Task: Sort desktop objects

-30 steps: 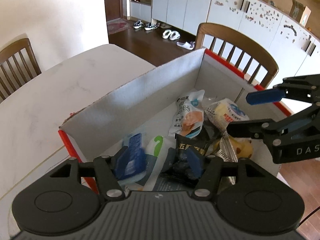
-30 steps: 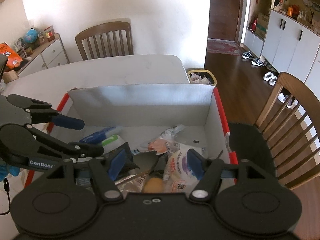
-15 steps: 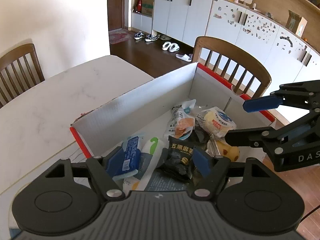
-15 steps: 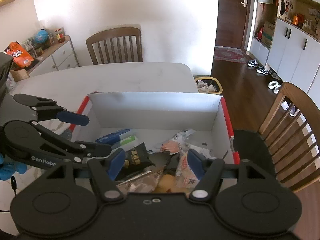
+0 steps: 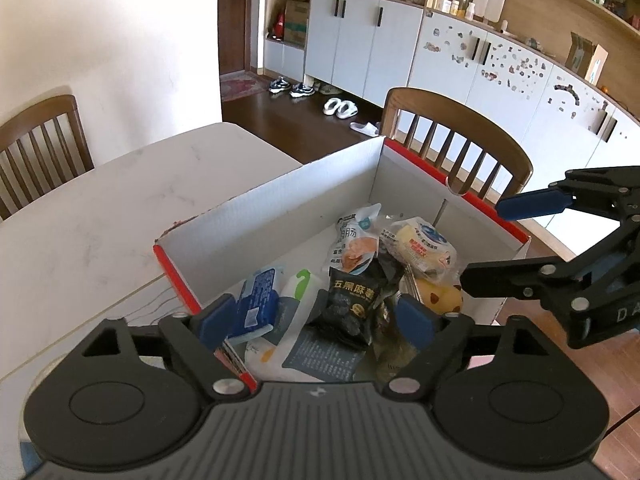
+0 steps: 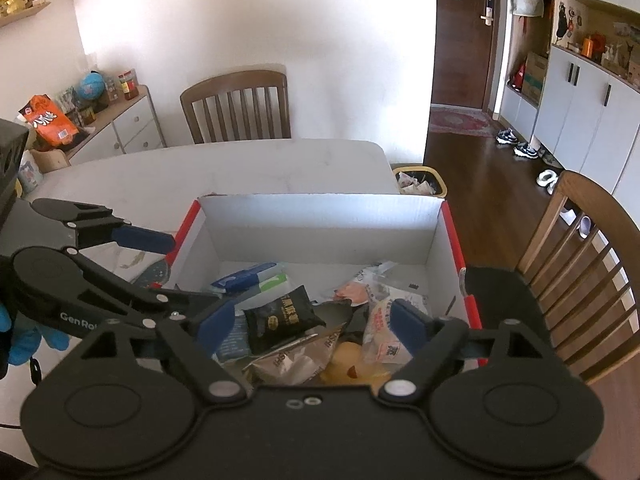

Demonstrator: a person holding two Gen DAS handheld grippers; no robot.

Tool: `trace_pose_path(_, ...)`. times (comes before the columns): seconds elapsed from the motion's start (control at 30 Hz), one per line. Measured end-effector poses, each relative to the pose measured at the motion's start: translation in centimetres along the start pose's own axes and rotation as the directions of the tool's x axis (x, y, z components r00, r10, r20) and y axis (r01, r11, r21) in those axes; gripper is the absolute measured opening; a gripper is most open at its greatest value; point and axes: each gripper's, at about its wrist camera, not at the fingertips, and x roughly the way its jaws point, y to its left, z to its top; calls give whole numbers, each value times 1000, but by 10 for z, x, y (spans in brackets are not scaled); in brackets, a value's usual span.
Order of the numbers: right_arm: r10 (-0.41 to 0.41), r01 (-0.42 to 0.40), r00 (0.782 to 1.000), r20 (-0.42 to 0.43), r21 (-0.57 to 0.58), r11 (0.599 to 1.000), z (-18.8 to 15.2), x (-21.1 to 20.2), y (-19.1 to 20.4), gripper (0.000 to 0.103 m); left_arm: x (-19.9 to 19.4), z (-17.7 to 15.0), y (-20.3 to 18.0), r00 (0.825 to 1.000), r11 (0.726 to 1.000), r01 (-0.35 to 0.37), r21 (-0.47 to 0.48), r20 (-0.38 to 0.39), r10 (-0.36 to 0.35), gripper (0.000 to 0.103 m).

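Left gripper (image 5: 316,320): jaws apart, empty, risen above the box's near end.
Right gripper (image 6: 310,326): jaws apart, empty, lifted likewise.
Black sachet (image 5: 352,300): mid-box among snacks.
Box (image 5: 280,204): on the table; contents seem settled, sorting apparently near done.

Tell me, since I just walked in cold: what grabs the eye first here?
The red-edged cardboard box on the white table, heaped with snack packets; a black packet with gold print sits at the middle and a yellow duck-like toy at the near edge. Both claws, left claw and right claw, hang open above the pile, holding nothing.
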Motion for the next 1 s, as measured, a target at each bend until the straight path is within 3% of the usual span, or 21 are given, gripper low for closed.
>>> trace_pose_path(0.07, 1, -1, 1000, 12, -4, 1000, -1, -3, 2, 92, -4, -2, -1, 1000, 1000, 1, -3, 9, -1, 101)
trace_pose_path(0.4, 5, -5, 999, 33, -2, 1000, -7, -15, 8, 94, -18, -11, -7, 1000, 1000, 1, 5, 30, -1, 103)
trace_pose_path(0.67, 6, -6, 998, 55, 8, 1000, -12, -26, 9, 94, -34, -15, -11, 995, 998, -64, 14, 75, 63, 103)
trace_pose_path(0.87, 3, -4, 999, 51, 17, 1000, -18, -29, 8, 94, -37, -22, -9, 997, 1000, -22, -3, 68, 22, 103)
trace_pose_path(1.0, 4, -5, 999, 50, 17, 1000, -21, -30, 9, 94, -37, -25, -11, 997, 999, -42, -7, 61, 42, 103)
